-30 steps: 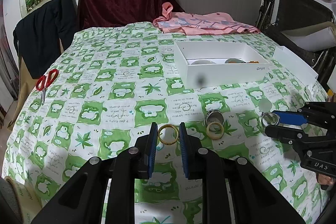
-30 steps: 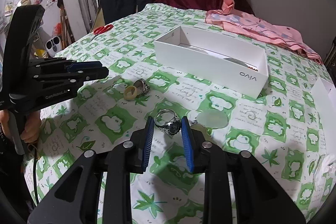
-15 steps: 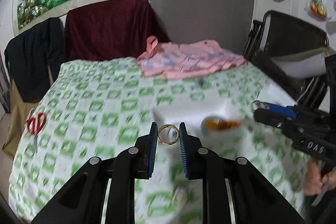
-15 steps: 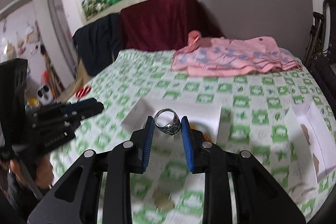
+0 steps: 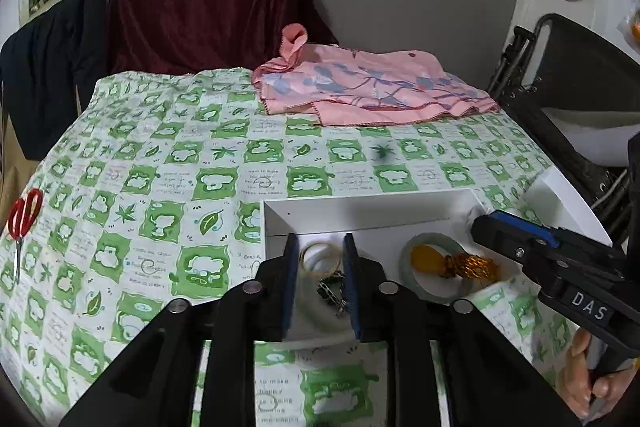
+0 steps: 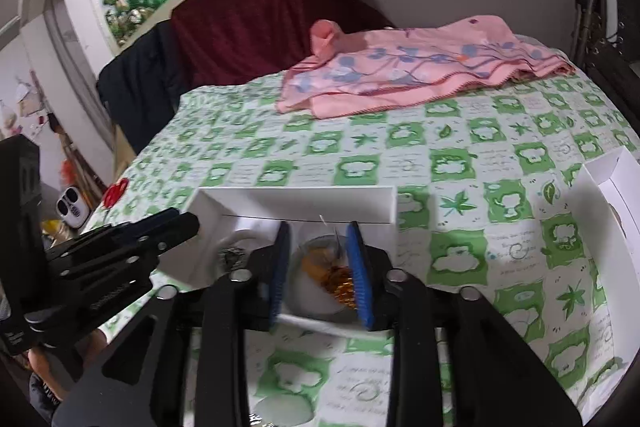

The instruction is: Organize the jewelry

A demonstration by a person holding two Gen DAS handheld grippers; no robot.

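Jewelry lies in the white cardboard box [image 5: 360, 215]: a thin gold ring [image 5: 319, 259] sits loose between the blue pads of the left claw [image 5: 320, 277], whose jaws have just been opening, beside a dark chain [image 5: 332, 293]. The right claw [image 6: 320, 267] hovers above the box too, jaws likewise just parted and gripping nothing, over a pale green bangle [image 5: 434, 273] and tangled gold chain [image 5: 466, 265]. The table wears a glossy green-and-white checked cloth [image 5: 160, 187], with red-handled scissors [image 5: 22, 219] and a crumpled pink floral cloth [image 5: 360, 87]. A maroon velvet drape [image 5: 208, 3] hangs behind.
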